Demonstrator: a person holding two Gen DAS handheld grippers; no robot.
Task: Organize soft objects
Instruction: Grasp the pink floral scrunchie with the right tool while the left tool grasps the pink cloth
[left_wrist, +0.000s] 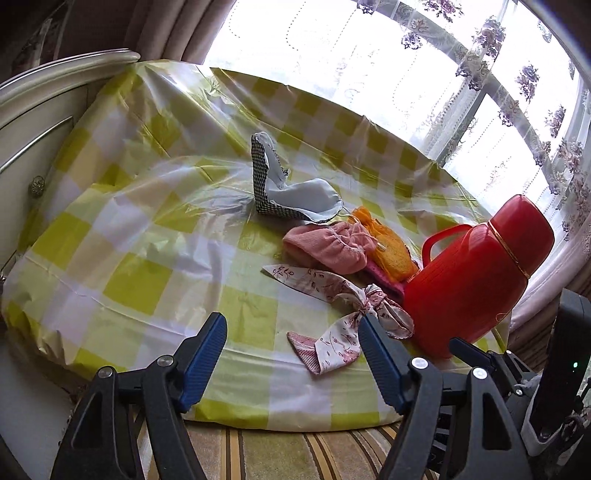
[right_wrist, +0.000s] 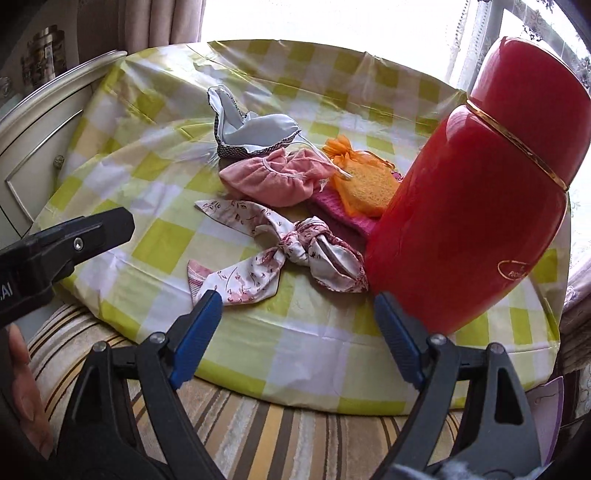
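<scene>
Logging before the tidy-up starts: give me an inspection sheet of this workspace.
Surface: round table under yellow-checked plastic cover, wrinkled.
Job's things: floral scarf knotted, nearest; pink pouch; orange mesh bag on magenta knit; checked cloth part upright.
Clutter: red flask standing beside the pile.
Grippers: left gripper and right gripper, jaws open, empty, short of the scarf.
Cables: nothing seen.
Surroundings: cream cabinet, curtained window, striped rug.
</scene>
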